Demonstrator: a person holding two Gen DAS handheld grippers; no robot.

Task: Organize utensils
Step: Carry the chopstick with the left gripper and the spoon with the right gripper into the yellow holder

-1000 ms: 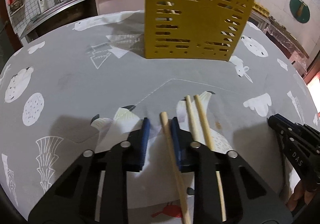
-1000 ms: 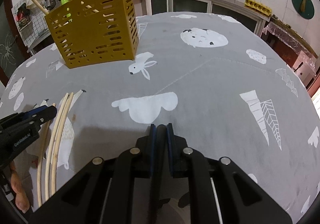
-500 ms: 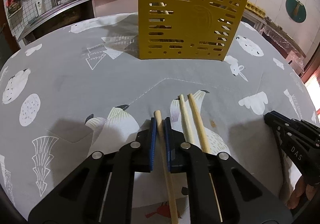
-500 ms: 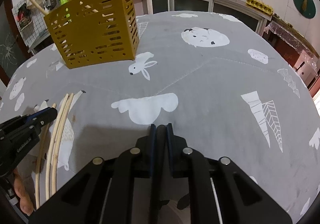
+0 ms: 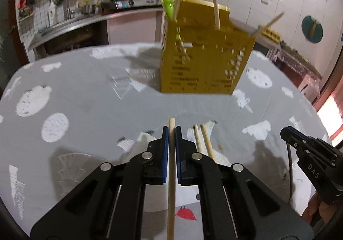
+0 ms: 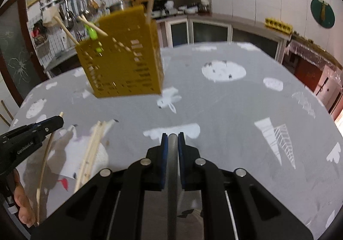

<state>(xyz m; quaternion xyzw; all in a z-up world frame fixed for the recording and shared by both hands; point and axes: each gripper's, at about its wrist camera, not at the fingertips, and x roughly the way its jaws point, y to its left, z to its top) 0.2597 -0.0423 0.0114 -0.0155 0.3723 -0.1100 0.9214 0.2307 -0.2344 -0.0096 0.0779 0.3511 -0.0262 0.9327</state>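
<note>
Left gripper (image 5: 171,130) pinching wooden chopstick (image 5: 171,175), tip poking out at 12 o'clock. Two loose chopsticks (image 5: 203,141) on grey surface (image 5: 85,89) just beside at 2 o'clock. Yellow utensil holder (image 5: 203,53) farther out at 12-1 o'clock. Right gripper (image 6: 172,139) pressed on grey metal handle (image 6: 172,175).

I see a pale wooden chopstick (image 5: 171,175) running straight up the lower middle of my left view, pinched between blue pads. Just right of it, two more chopsticks (image 5: 202,140) lie side by side on the grey cloth. In the upper middle stands a perforated yellow utensil holder (image 5: 203,57), upright, with several chopsticks and a green utensil (image 5: 169,7) leaning out of it.
</note>
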